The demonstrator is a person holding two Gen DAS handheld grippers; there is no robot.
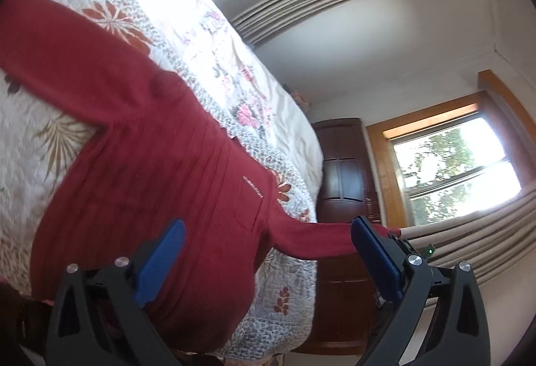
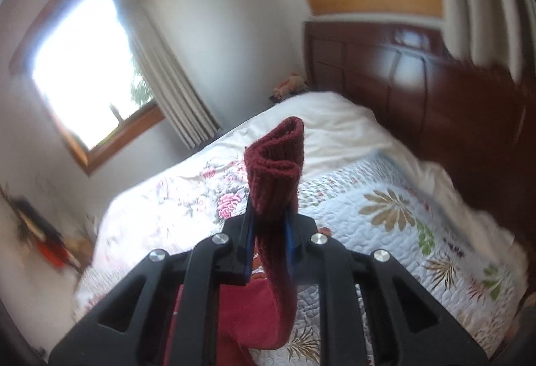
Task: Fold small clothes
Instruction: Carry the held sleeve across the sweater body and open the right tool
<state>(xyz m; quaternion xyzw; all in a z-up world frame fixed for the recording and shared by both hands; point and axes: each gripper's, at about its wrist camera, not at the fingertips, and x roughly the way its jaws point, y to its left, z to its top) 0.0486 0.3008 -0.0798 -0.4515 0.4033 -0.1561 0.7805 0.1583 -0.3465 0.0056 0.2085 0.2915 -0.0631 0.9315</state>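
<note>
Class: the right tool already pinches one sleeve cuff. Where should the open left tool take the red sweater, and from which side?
Grip the other sleeve at its cuff end, coming in from beyond the cuff along the sleeve. It lies flat and stretched out on the quilt, mirroring the cuff held by the right tool.

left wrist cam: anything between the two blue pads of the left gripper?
Only the red sweater on the quilt behind the open left gripper; nothing gripped.

Your left gripper point(image 1: 268, 262) hangs wide open over the red sweater point(image 1: 144, 144).

You see the sweater spread across the floral quilt point(image 1: 50, 131) on the bed, one sleeve point(image 1: 321, 240) stretched out past the bed's edge toward the curtain point(image 1: 475, 232) under the window point(image 1: 452, 165).
</note>
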